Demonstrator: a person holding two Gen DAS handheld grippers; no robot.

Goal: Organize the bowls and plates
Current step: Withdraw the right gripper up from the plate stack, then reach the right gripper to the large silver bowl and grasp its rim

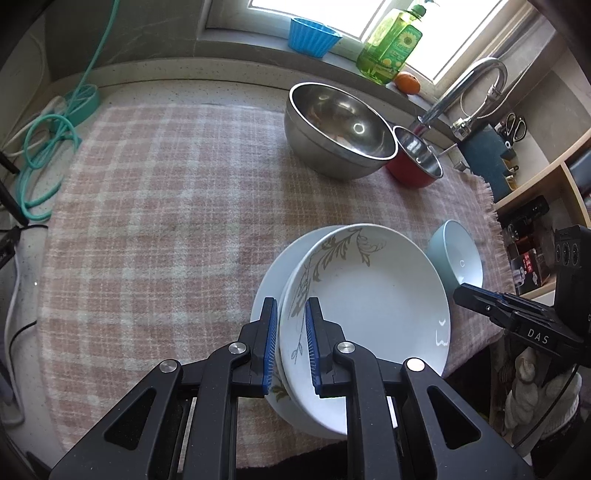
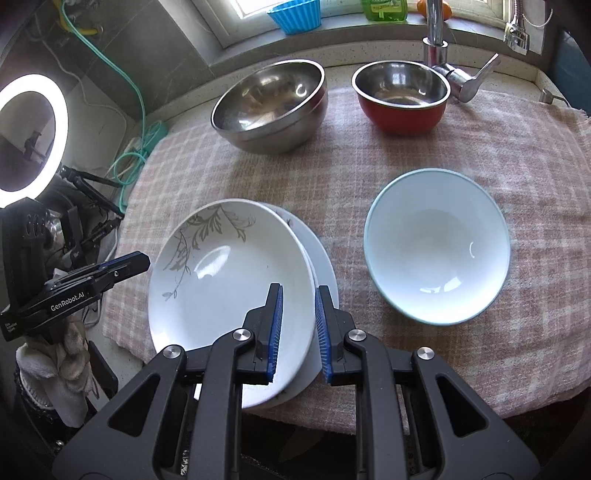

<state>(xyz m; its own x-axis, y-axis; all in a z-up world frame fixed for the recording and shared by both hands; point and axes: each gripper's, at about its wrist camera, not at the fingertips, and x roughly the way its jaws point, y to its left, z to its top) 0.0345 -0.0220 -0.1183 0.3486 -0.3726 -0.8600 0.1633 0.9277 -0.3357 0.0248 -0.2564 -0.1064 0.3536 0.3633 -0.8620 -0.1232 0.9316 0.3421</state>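
A white plate with a grey leaf pattern [image 1: 369, 295] [image 2: 229, 280] lies slightly askew on a second white plate [image 1: 273, 273] [image 2: 327, 266] on the checked cloth. My left gripper [image 1: 291, 306] [image 2: 144, 260] is shut on the upper plate's left rim. My right gripper [image 2: 299, 291] [image 1: 460, 291] straddles the same plate's right rim, its jaws a little apart and off the rim. To the right stands a light blue bowl [image 2: 436, 247] [image 1: 461, 258]. At the back are a big steel bowl [image 2: 269, 103] [image 1: 340, 129] and a red bowl with a steel inside [image 2: 402, 114] [image 1: 413, 162].
The pink checked cloth [image 1: 166, 221] covers the counter. A tap [image 1: 472, 81] rises behind the red bowl. On the sill stand a green bottle [image 1: 391, 40], a blue cup [image 1: 314, 35] and an orange [image 1: 408, 82]. A teal hose [image 1: 48, 147] and ring light [image 2: 33, 136] are at left.
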